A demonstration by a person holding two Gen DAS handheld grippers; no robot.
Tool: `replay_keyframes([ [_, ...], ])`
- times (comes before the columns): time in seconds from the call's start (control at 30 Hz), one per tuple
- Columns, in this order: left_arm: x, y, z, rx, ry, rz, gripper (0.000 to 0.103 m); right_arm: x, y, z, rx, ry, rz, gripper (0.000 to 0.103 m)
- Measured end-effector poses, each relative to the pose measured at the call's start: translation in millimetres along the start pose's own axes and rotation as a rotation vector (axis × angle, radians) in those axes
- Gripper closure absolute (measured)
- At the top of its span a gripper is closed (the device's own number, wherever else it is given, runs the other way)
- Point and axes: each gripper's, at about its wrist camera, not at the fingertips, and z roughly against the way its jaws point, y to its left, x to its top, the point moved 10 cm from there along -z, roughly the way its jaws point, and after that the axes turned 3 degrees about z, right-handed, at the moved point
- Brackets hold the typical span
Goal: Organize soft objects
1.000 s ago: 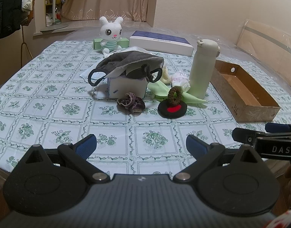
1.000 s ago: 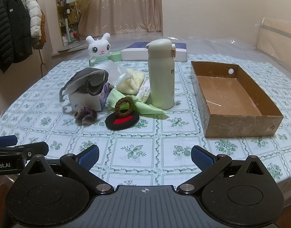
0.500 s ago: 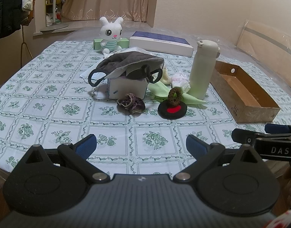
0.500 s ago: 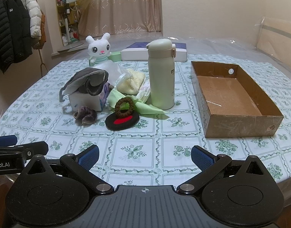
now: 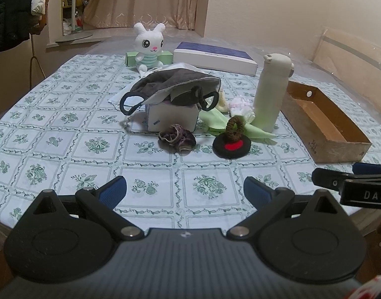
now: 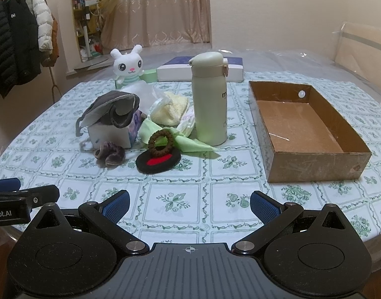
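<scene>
— Both claws, what state? Left claw (image 5: 185, 191) first.
— Released, holding nothing, low over the tabletop's (image 5: 65, 149) near edge. Right claw (image 6: 189, 205) likewise spread wide and bare.
— And the soft things?
— Mid-tabletop: scrunchie (image 5: 177, 139) beside a brown hair tie (image 5: 235, 128) propped on a black-and-red pad (image 5: 231, 146), mask (image 5: 170, 87) draped over a white box (image 5: 171, 118). Cardboard tray (image 6: 305, 129) stands right of the bottle (image 6: 209, 99).
</scene>
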Motion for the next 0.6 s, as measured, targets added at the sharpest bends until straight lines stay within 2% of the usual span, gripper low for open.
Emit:
replay_keyframes([
  [0.37,16.5,14.9,-29.9,0.029,-0.021,-0.025,0.007,6.6,3.6,-25.1,0.026,-0.003,0.009,0.001],
  [0.6,24.8,21.0,-63.2,0.002,-0.007,-0.038,0.01,11.1,5.5,-52.5,0.039,-0.006,0.015,0.001],
])
